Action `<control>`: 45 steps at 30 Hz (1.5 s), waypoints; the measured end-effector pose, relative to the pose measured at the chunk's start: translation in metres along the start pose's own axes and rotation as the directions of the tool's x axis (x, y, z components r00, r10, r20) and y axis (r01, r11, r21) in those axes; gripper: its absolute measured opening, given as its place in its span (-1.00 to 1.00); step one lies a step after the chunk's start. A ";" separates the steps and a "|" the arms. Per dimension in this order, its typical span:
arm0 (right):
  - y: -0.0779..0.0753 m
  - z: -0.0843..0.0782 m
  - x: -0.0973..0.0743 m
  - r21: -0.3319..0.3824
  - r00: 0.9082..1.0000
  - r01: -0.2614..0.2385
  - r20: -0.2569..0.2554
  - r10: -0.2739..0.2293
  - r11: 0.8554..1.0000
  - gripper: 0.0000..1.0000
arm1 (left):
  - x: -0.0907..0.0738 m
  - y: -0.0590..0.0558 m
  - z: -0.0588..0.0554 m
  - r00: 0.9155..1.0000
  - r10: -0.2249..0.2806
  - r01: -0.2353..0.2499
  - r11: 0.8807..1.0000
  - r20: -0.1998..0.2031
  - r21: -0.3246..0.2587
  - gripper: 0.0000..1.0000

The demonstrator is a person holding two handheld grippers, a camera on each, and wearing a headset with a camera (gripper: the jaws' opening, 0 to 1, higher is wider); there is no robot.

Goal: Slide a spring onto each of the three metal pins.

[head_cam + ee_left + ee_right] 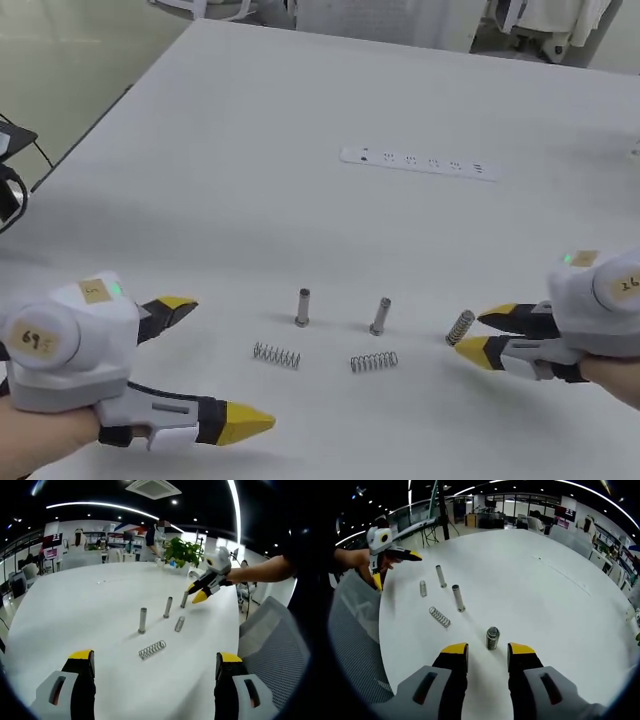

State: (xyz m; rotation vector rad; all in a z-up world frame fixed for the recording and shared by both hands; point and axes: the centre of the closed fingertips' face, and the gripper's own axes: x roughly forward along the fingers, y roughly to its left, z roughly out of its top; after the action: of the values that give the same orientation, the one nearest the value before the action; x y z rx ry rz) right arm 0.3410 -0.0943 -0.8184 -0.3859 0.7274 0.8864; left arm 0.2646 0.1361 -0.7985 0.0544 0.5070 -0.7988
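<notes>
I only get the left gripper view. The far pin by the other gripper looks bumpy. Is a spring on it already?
Observer: Yes. The right gripper view shows a spring coiled around that far pin, which stands upright.
Operator: Is the right gripper squeezing it?
Observer: No. The right gripper is open, with a gap on each side of the spring.
Operator: What's that faint line far away?
Observer: The head view shows a white power strip lying flat past the two bare pins.

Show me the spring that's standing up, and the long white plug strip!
Standing spring (492, 638): right gripper view, on its middle coils.
Plug strip (417, 163): head view, on the middle of its top face.
</notes>
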 end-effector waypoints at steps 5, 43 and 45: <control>-0.001 -0.005 -0.004 0.008 1.000 0.006 -0.002 -0.006 1.000 -0.37 | -0.001 0.002 0.001 1.000 0.004 -0.004 1.000 0.005 -0.003 0.96; 0.031 -0.031 -0.029 -0.043 0.999 -0.034 -0.005 0.033 0.999 -0.26 | 0.000 -0.002 0.006 1.000 -0.004 0.005 1.000 0.013 -0.008 0.96; 0.034 -0.029 -0.028 -0.065 0.999 -0.039 -0.006 0.038 0.997 -0.28 | 0.000 -0.003 0.006 1.000 -0.006 0.006 1.000 0.013 -0.005 0.96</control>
State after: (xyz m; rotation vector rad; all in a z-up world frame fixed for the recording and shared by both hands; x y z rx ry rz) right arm 0.2897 -0.1073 -0.8189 -0.4336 0.7139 0.9477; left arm 0.2653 0.1328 -0.7930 0.0433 0.4974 -0.8038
